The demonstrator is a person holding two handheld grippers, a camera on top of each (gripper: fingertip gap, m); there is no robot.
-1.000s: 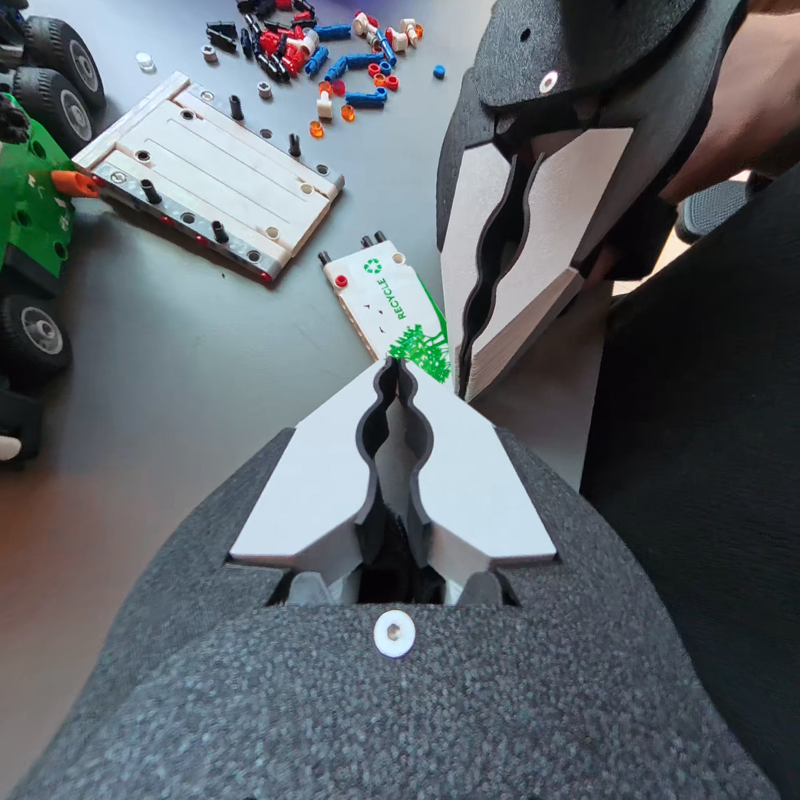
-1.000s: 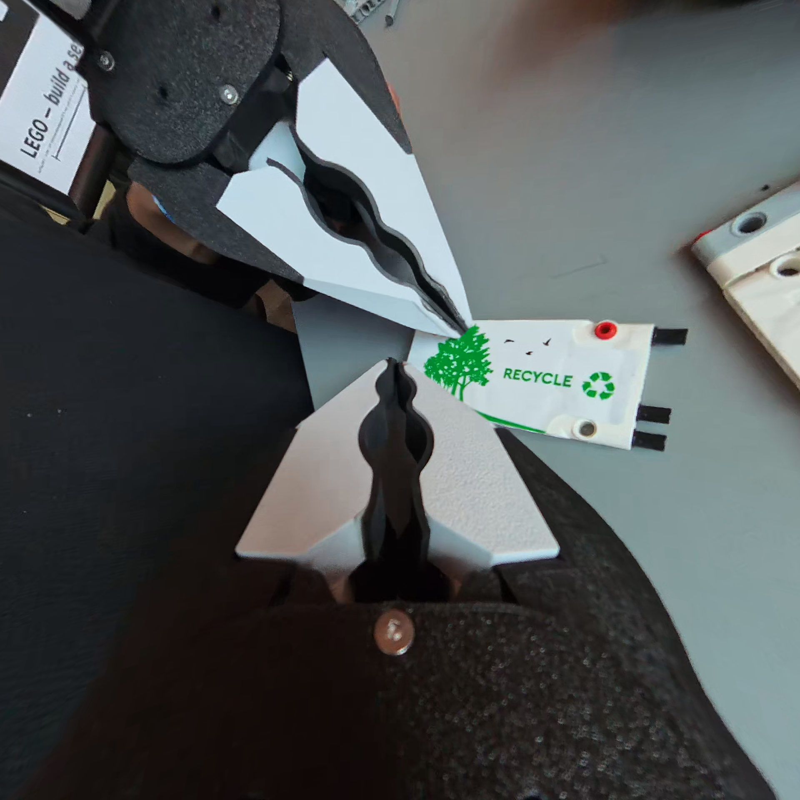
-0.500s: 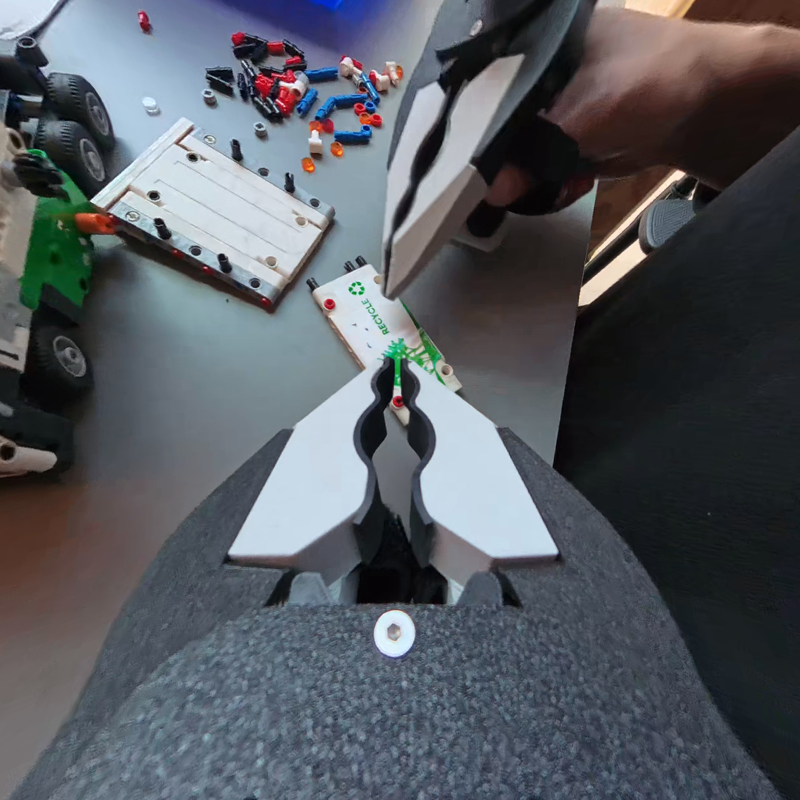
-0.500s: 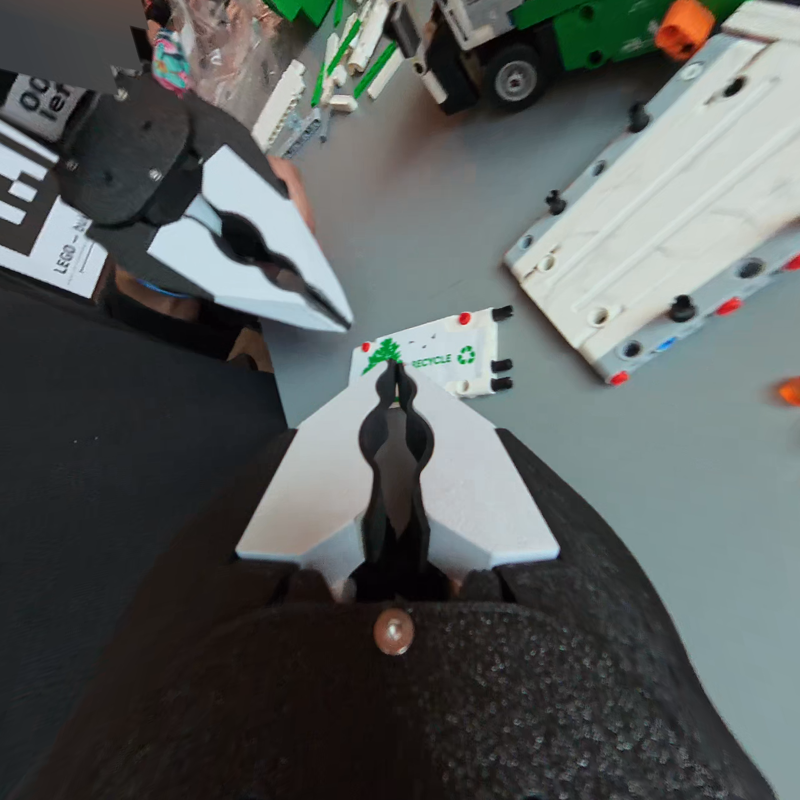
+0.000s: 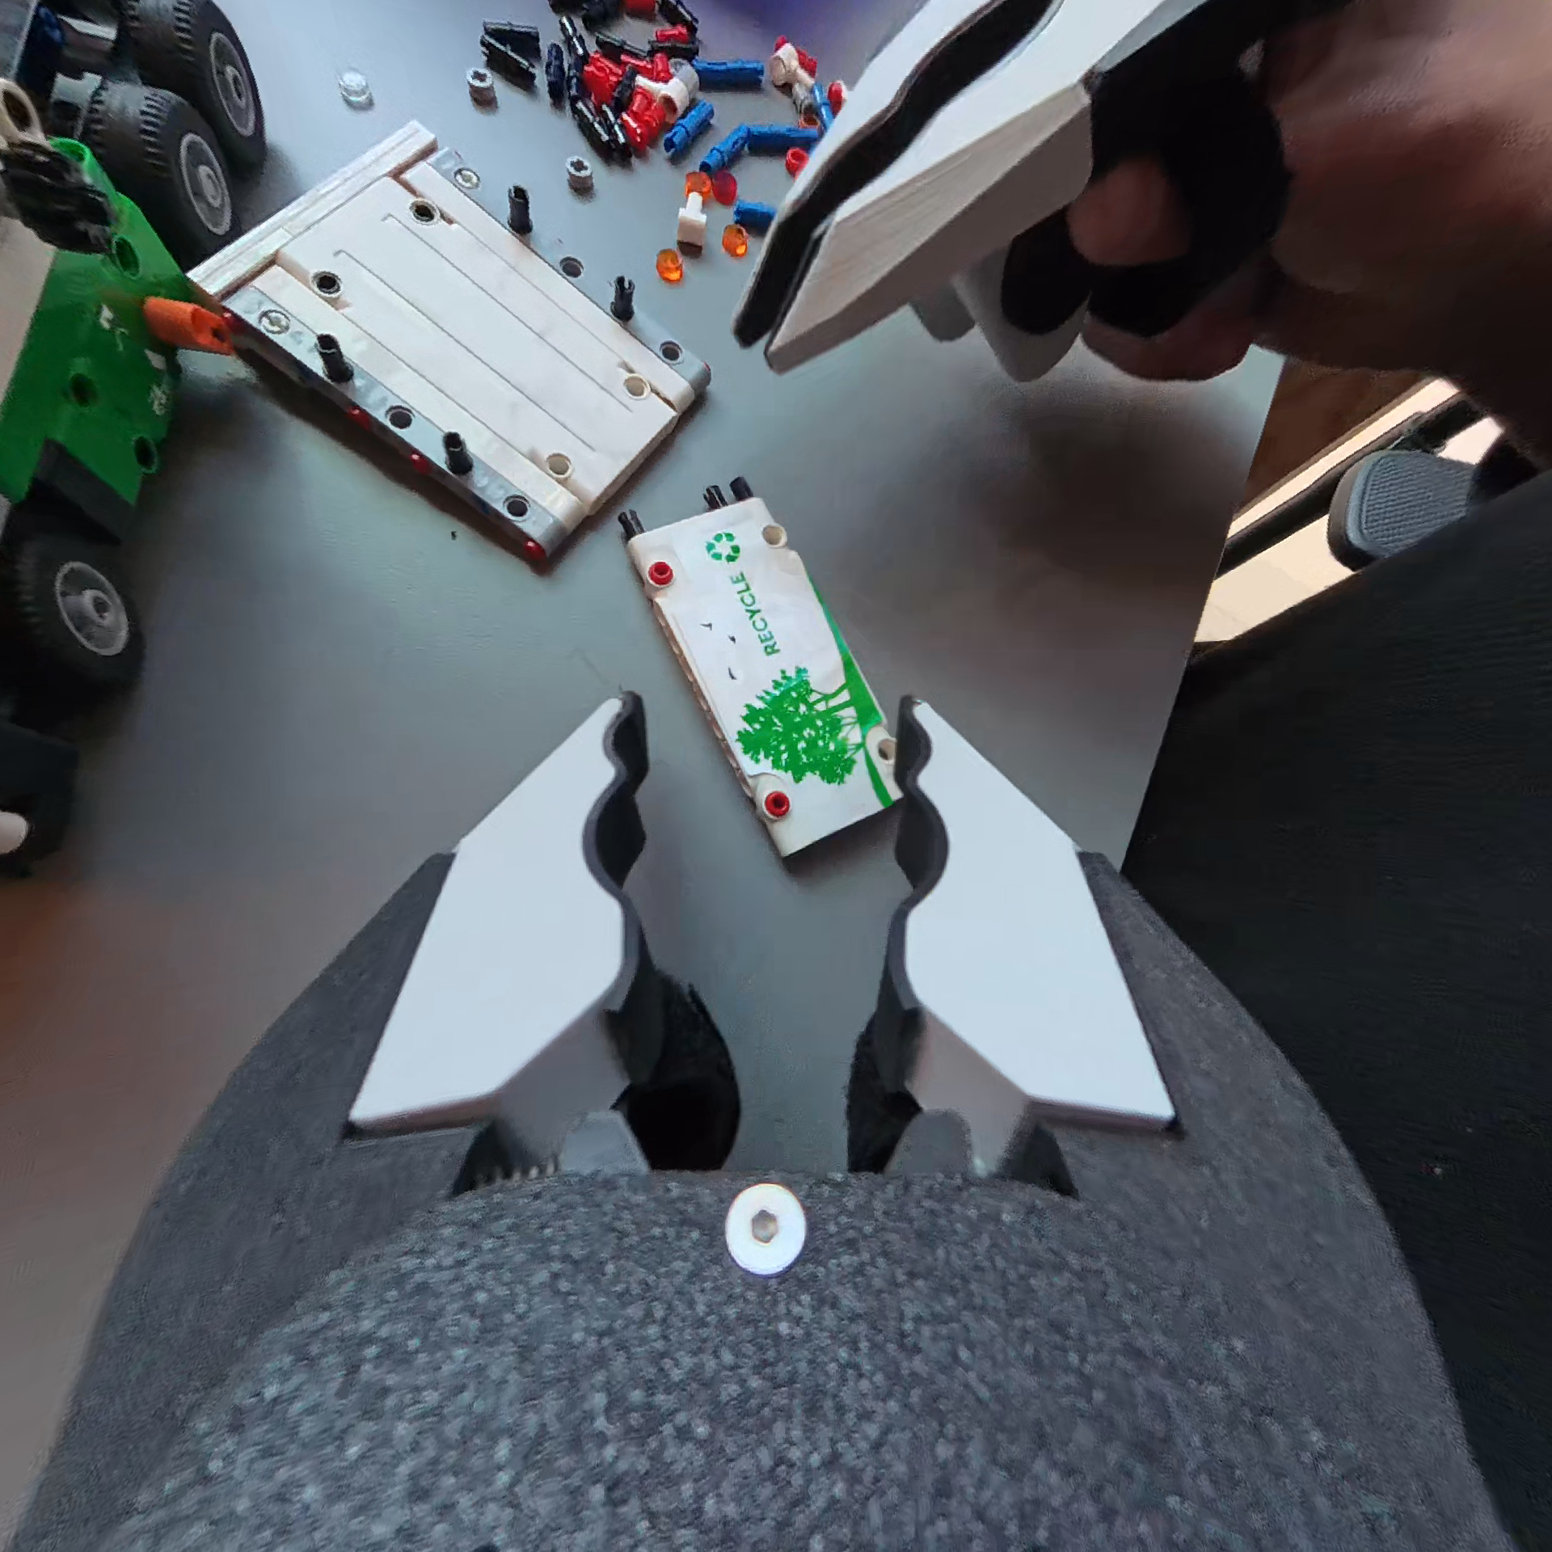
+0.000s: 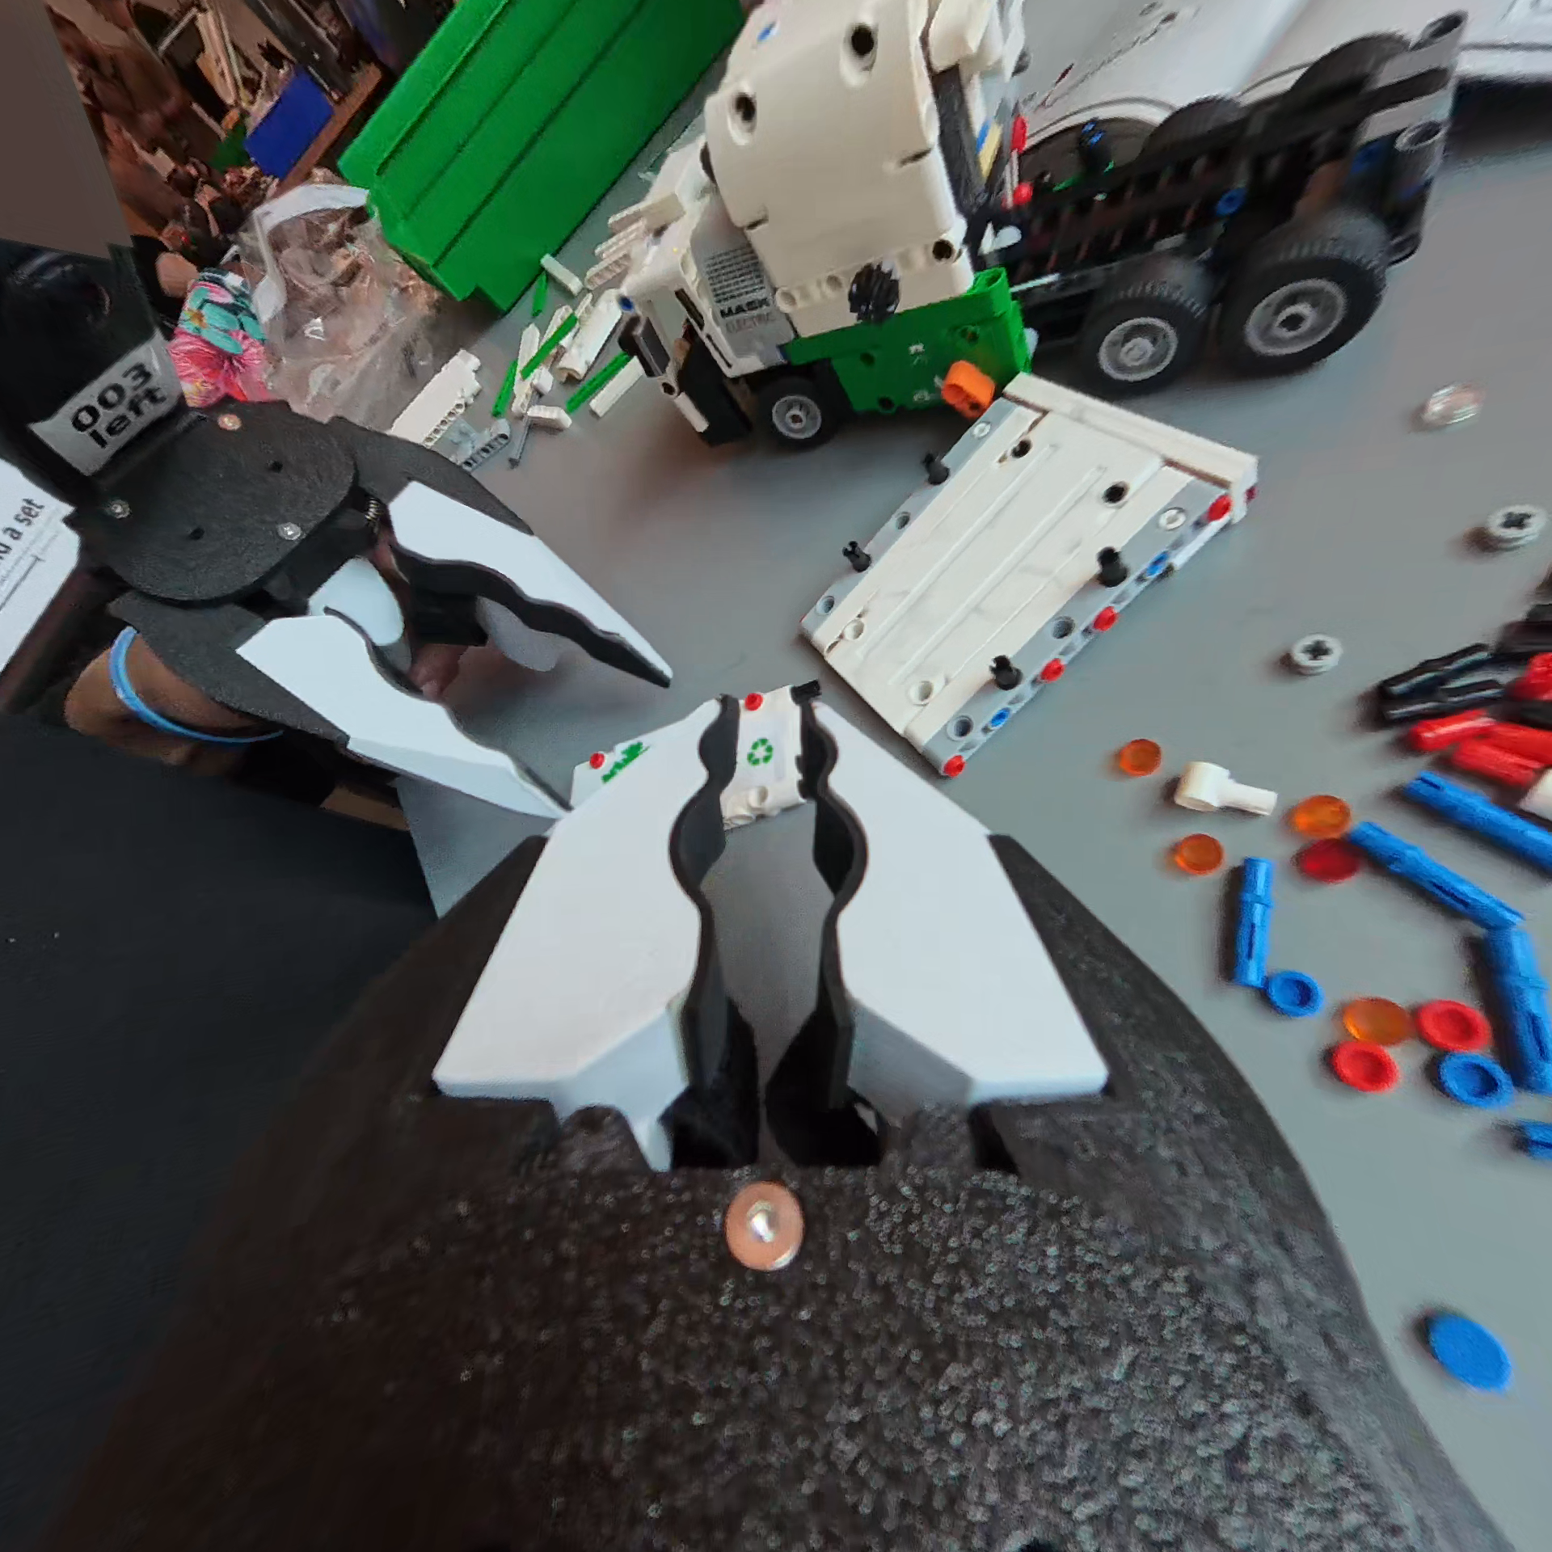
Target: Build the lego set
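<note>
Grippers hang over a grey tabletop point(image 5: 353, 689): left gripper point(image 5: 768, 714) gapes wide, empty, above a white tree-printed panel point(image 5: 760, 663); right gripper point(image 6: 766, 714) hovers slightly parted, holding nothing, near loose pins point(image 5: 663, 92)

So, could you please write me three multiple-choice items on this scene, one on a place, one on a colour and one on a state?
1. Where does the small white panel with the green tree print lie?
A. flat on the grey table
B. on top of the toy truck
C. clamped in the left gripper

2. What colour is the tree printed on that panel?
A. red
B. green
C. blue

3. How do the left gripper's fingers stand?
A. pressed shut
B. wide apart
C. closed on a blue pin

Key: 1 A, it rests on the table ahead of the fingertips; 2 B, the print is green; 3 B, bare table shows between them.
</note>
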